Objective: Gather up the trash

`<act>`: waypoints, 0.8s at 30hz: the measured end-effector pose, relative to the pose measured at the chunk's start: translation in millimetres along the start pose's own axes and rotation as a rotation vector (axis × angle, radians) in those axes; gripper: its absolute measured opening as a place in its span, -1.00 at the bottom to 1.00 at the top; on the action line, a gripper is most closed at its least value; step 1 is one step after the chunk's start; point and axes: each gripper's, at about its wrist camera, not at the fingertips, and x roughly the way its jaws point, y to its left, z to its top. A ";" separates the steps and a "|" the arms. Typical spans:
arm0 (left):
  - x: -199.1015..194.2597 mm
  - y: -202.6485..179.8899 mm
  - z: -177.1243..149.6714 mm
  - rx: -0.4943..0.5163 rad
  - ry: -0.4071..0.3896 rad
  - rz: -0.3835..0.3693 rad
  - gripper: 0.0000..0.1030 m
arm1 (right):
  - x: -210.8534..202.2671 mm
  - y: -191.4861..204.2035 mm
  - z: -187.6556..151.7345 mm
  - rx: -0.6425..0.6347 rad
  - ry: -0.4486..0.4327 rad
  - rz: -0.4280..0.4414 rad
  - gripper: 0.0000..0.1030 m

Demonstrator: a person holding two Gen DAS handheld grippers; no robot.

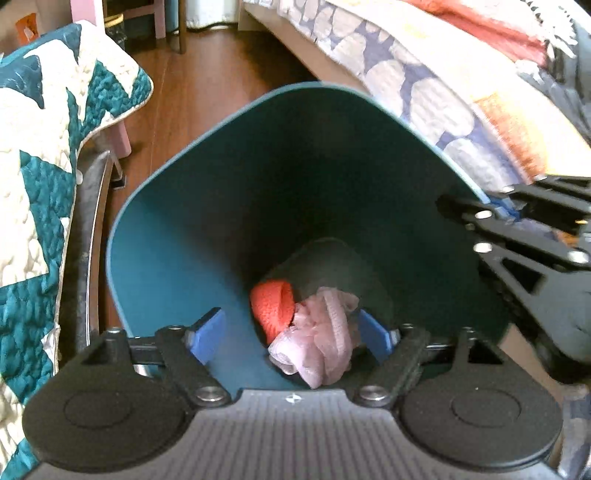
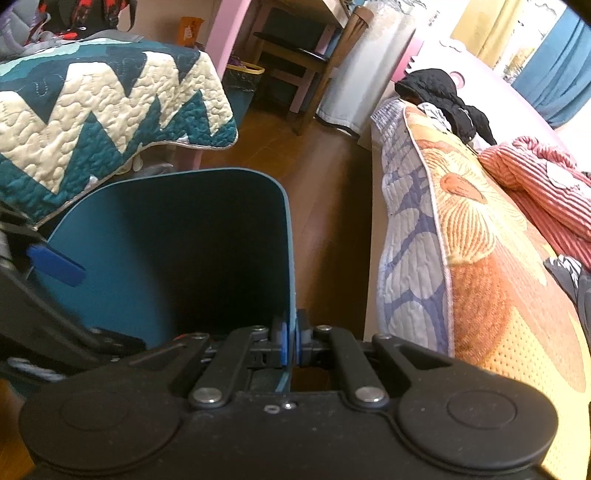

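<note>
The left gripper [image 1: 291, 332] hung over the mouth of the teal bin [image 1: 177, 266], its blue pads [image 1: 207, 334] spread wide, one to each side of the trash below. A pink mesh wad [image 1: 321, 336] lay between the pads, and whether it was loose in the bin or touching a pad could not be told. An orange knitted piece [image 1: 271, 304] sat just beside the wad on its left, at the bottom of the bin.

The right gripper [image 2: 290, 341] was pressed together on the bin's right wall, pinching the thin rim [image 2: 290, 258] with one pad inside and one outside. From the left wrist view its black linkage [image 1: 524, 236] showed at the bin's right edge.

The bin stood in a narrow lane of wooden floor [image 2: 332, 206]. A teal-and-cream quilt [image 2: 110, 122] draped close on the left, overhanging near the rim. The bed [image 2: 480, 258] with its patterned cover ran close along the right. Open floor stretched beyond the far rim toward a chair [image 2: 295, 55] and pink furniture legs [image 1: 160, 18].
</note>
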 end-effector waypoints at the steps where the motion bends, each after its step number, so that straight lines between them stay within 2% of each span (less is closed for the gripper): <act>1: -8.4 0.3 -2.2 -0.002 -0.018 -0.016 0.55 | 0.8 -1.9 -0.8 0.005 0.000 0.001 -0.91; 4: -36.7 0.9 -12.5 0.003 -0.062 -0.084 0.55 | 2.9 -7.7 -3.4 0.024 -0.001 0.006 -0.91; 8: -73.0 0.6 -37.4 0.066 -0.119 -0.148 0.61 | 5.4 -14.6 -5.8 0.046 0.004 0.008 -0.91; 11: -88.4 1.3 -61.4 0.129 -0.108 -0.221 0.63 | 7.7 -20.4 -7.7 0.067 0.012 0.007 -0.91; 13: -89.8 1.0 -80.9 0.166 -0.066 -0.271 0.64 | 8.9 -24.1 -9.4 0.076 0.018 0.006 -0.91; 16: -74.7 -1.7 -114.2 0.218 0.017 -0.307 0.65 | 10.4 -27.0 -11.0 0.089 0.024 0.005 -0.91; 19: -41.0 -8.1 -147.2 0.281 0.114 -0.292 0.65 | 10.2 -27.9 -12.3 0.091 0.025 0.006 -0.91; 24: 23.2 -23.3 -192.7 0.408 0.230 -0.282 0.65 | 11.3 -27.7 -11.8 0.091 0.024 0.007 -0.91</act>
